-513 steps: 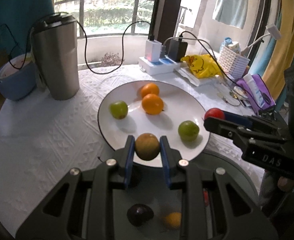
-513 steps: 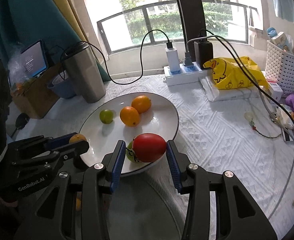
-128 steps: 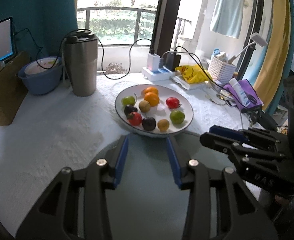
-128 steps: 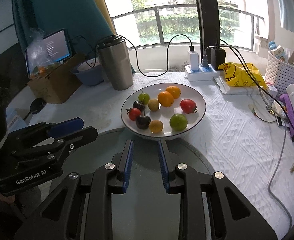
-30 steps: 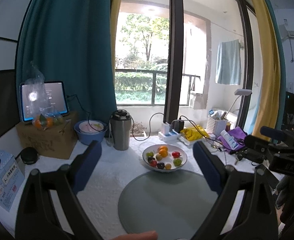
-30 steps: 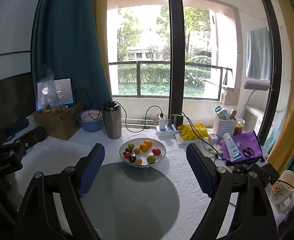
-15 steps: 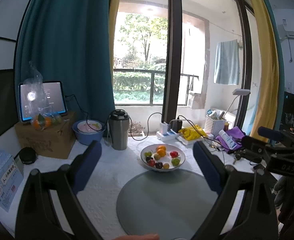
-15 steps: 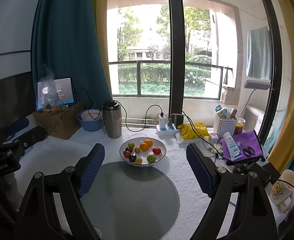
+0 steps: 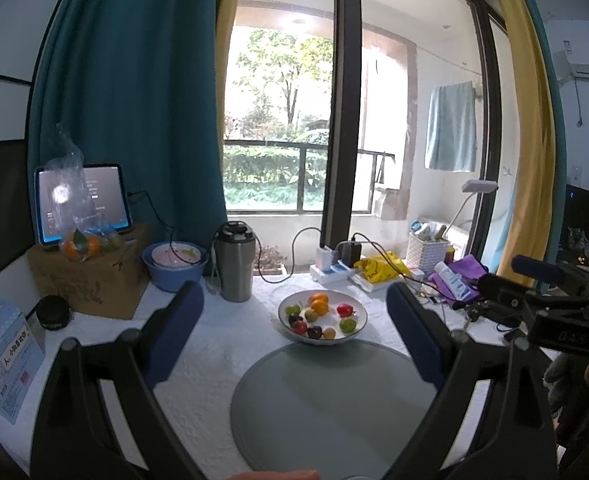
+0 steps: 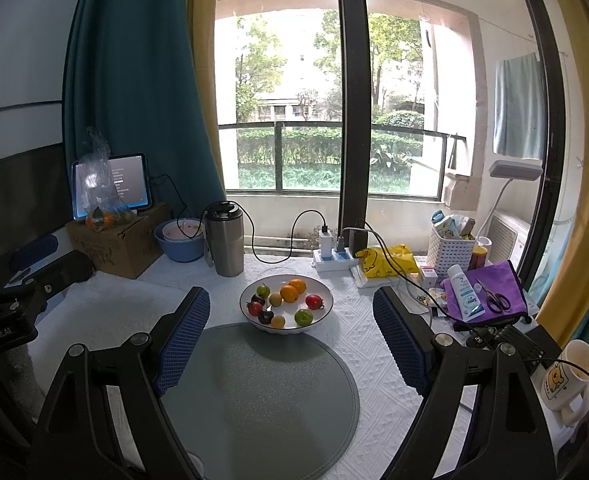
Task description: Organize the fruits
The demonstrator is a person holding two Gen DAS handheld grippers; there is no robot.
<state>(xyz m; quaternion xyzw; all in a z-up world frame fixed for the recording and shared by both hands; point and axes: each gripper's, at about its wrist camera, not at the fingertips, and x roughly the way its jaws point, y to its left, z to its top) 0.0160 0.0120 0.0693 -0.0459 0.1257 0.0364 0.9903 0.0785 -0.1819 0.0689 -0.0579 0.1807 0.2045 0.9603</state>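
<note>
Right wrist view takes in the whole counter (image 10: pixel 374 344) under its white textured cloth, with a round grey mat (image 10: pixel 254 396) nearest the camera and, just beyond its far edge, the white plate (image 10: pixel 323 303) holding all the fruits (image 10: pixel 289 293): two oranges, a red tomato, green and yellow pieces, dark plums. None lies loose on the mat or cloth, so the sorting looks finished.

Such fruits would likely handle as light, round and smooth, prone to rolling; the tomato and plums are probably soft-skinned and bruise under a hard squeeze, so a gentle hold across the widest part would suit them.

Both claws hang well back from the plate. The left claw (image 9: pixel 294 320) has its blue pads spread to full width, holding and touching nothing. The right claw (image 10: pixel 290 316) is likewise spread wide and empty, its pads framing the plate from a distance.
</note>
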